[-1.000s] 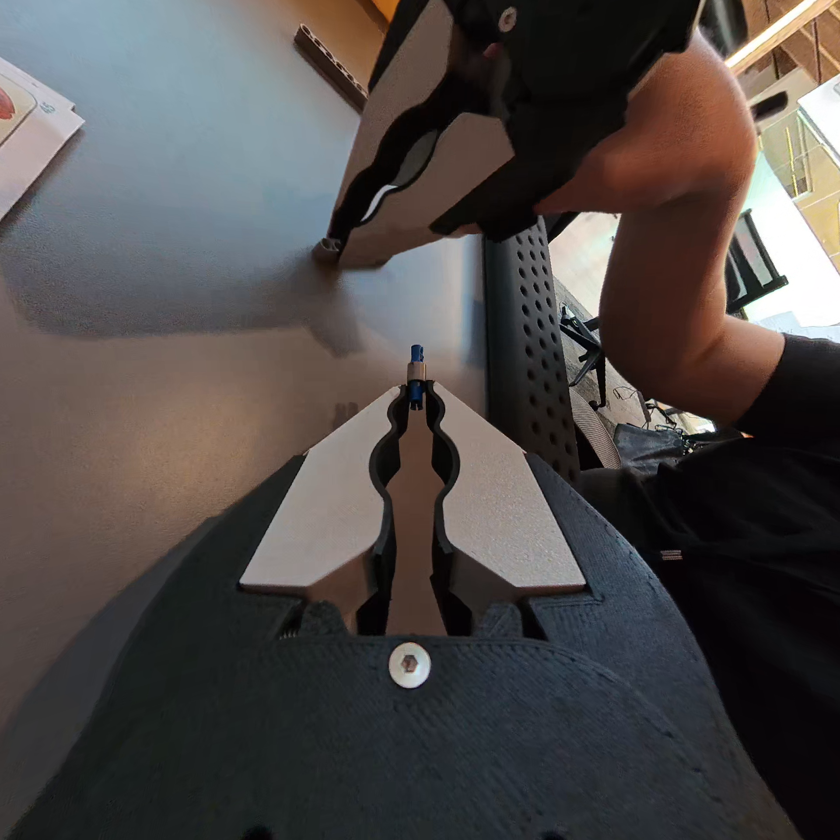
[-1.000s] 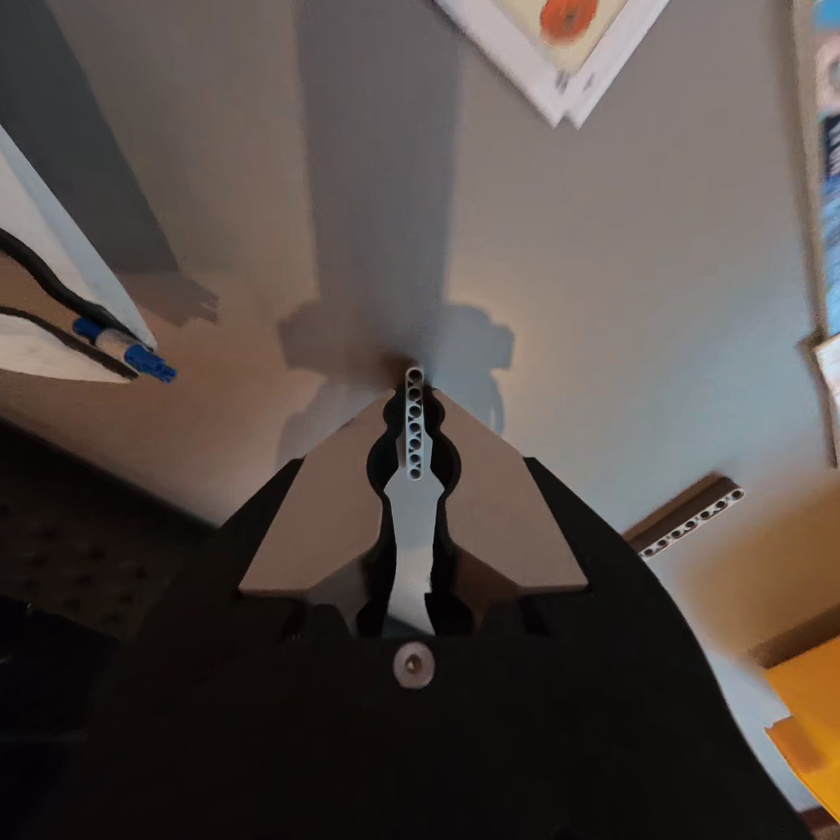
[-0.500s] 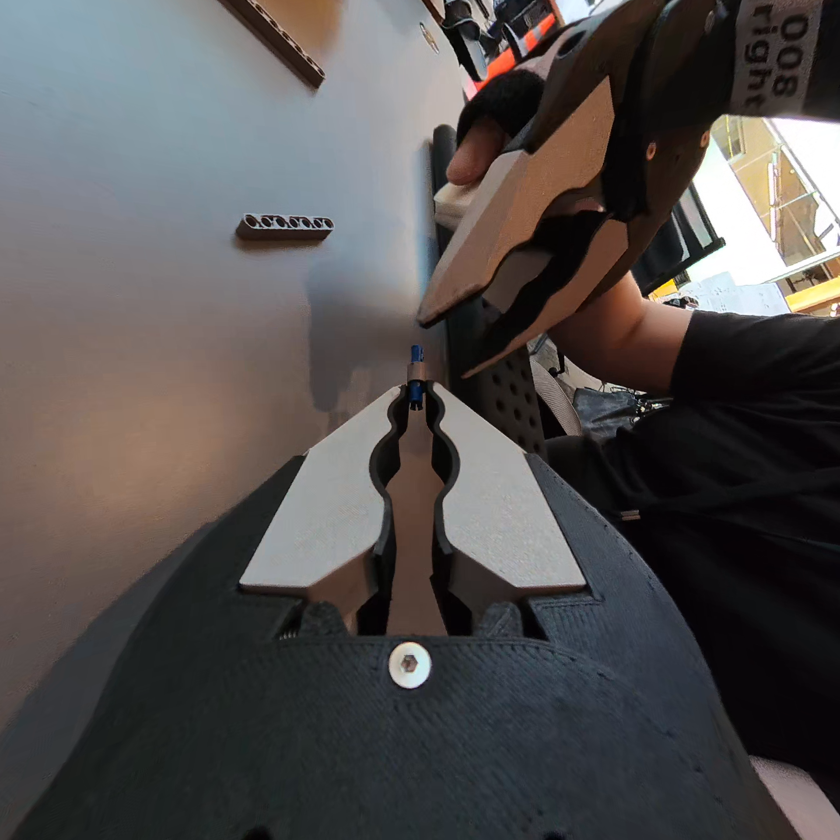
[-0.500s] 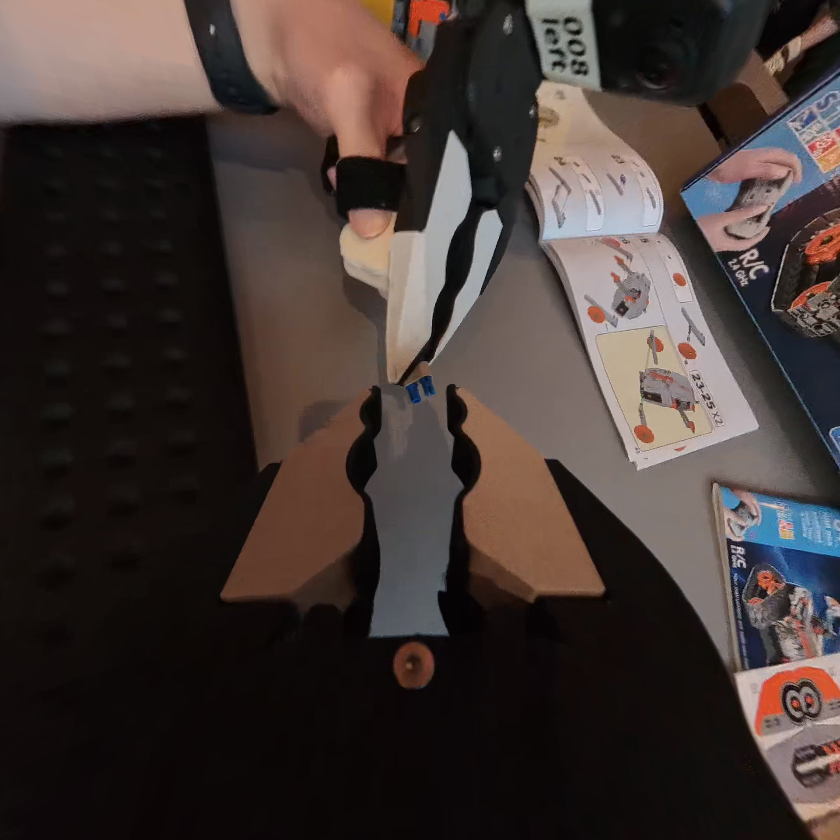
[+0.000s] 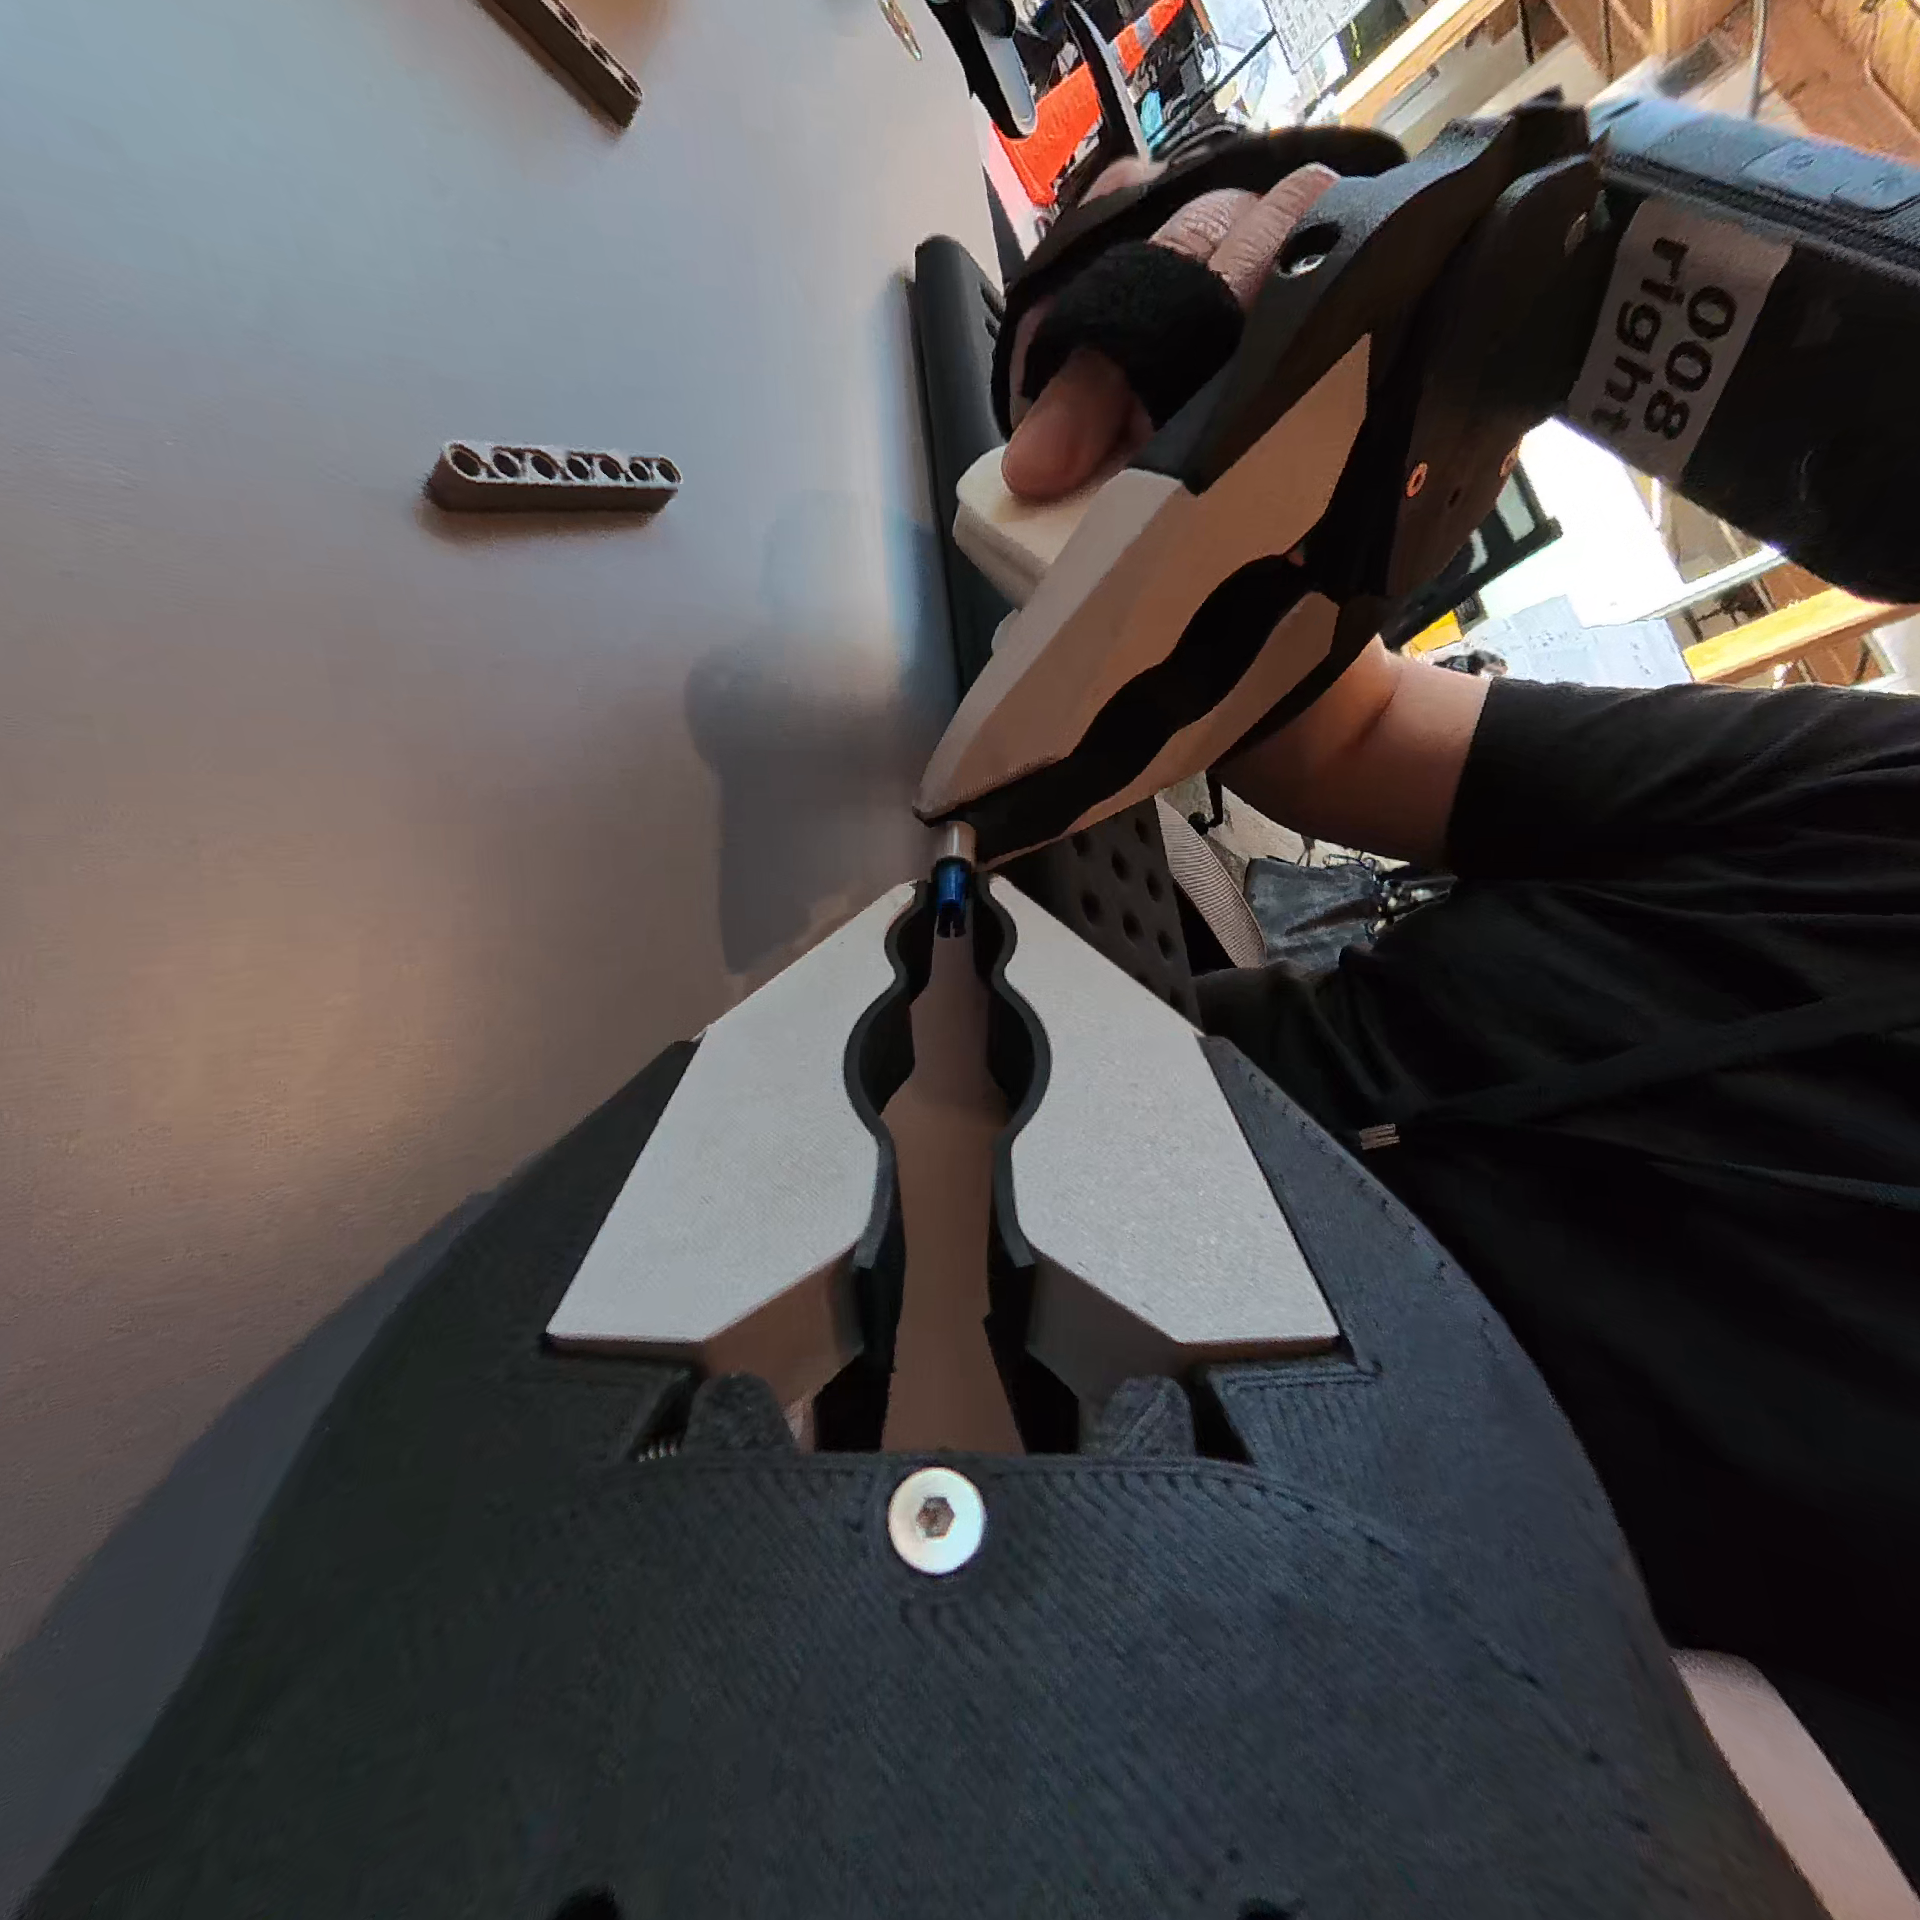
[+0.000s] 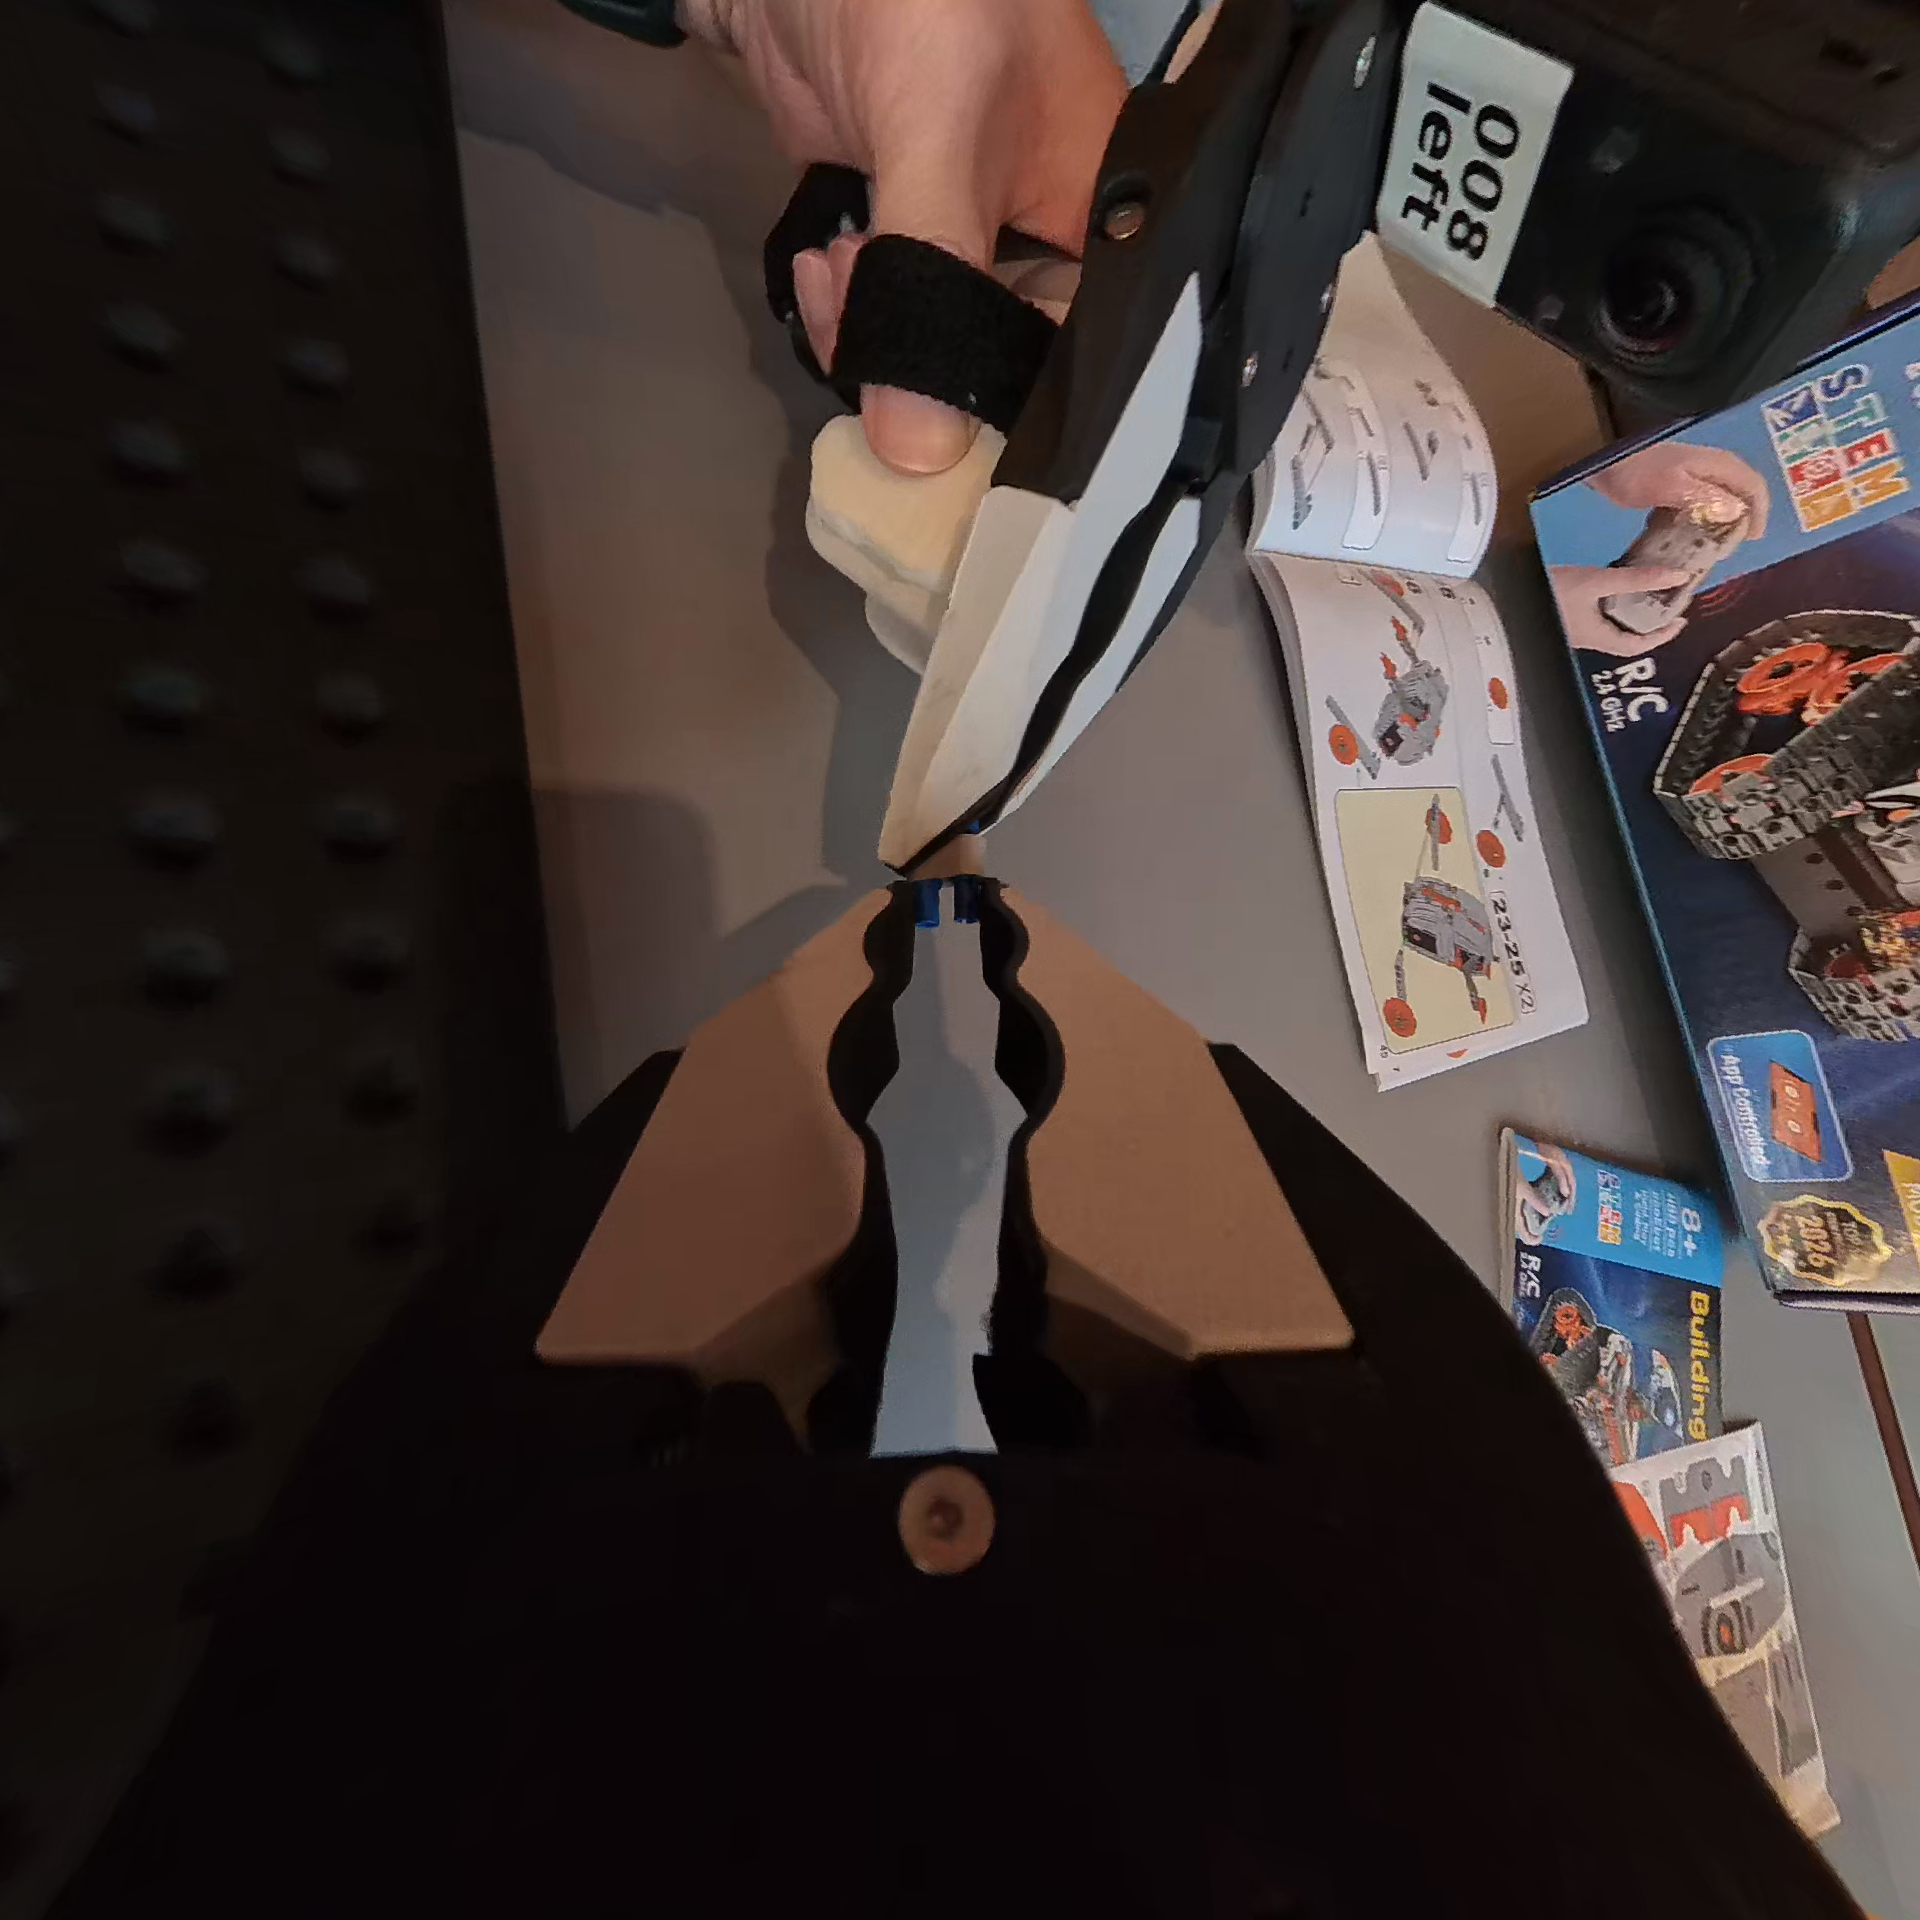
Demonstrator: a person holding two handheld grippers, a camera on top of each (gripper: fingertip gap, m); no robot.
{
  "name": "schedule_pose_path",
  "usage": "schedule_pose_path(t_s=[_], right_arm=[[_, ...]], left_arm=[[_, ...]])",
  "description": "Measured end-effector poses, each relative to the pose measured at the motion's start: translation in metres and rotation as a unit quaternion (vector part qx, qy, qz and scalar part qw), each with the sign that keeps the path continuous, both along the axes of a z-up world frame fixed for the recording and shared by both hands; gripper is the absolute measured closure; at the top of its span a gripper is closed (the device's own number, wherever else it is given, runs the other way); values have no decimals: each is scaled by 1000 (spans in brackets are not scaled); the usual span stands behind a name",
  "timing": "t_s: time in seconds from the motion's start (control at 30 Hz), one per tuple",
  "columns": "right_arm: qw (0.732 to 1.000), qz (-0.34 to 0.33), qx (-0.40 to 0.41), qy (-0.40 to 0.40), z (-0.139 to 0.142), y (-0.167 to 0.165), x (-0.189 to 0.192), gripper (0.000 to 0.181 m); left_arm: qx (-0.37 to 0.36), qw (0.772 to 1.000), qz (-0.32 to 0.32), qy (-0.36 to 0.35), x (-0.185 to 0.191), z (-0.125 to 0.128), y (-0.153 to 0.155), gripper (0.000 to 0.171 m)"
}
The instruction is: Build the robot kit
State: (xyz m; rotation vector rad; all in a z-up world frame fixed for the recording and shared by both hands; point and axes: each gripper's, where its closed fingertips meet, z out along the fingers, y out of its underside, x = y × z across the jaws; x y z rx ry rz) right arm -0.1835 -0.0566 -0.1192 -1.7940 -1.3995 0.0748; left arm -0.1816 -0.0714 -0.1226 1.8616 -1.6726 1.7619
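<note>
My left gripper (image 5: 951,899) is shut on a small blue pin with a pale sleeve (image 5: 950,883), held above the grey table (image 5: 312,831). My right gripper (image 5: 956,826) comes in from the upper right, and its tips close on the pin's far end. In the right wrist view, the blue pin (image 6: 943,902) sits between my right gripper's (image 6: 943,906) narrowed tips. The left gripper (image 6: 935,844) meets it tip to tip from above. A grey beam with a row of holes (image 5: 551,480) lies free on the table, beyond both grippers.
A second, darker beam (image 5: 566,52) lies farther back. An open instruction booklet (image 6: 1403,790), a blue toy box (image 6: 1766,727) and smaller leaflets (image 6: 1621,1299) lie to the right. A black studded mat (image 6: 208,727) borders the table. The person's black sleeve (image 5: 1662,1039) is close by. The tips of both grippers are at nearly the same place.
My right gripper let go of the grey beam, which now lies on the table. It swung over to the left gripper and narrowed its jaws around the pin's end. The left gripper kept holding the pin.
</note>
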Motion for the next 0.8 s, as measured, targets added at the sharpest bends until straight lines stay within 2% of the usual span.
schedule_pose_path(t_s=[0.23, 0.5, 0.8], right_arm=[[996, -49, 28, 66, 17, 11, 14, 170], [992, -84, 35, 91, 20, 23, 17, 171], [983, -119, 34, 135, 24, 32, 17, 171]], left_arm=[[-35, 996, 58, -62, 11, 25, 17, 161], [-6, 991, 108, -84, 22, 29, 32, 166], [-9, 987, 130, -96, 22, 32, 41, 166]])
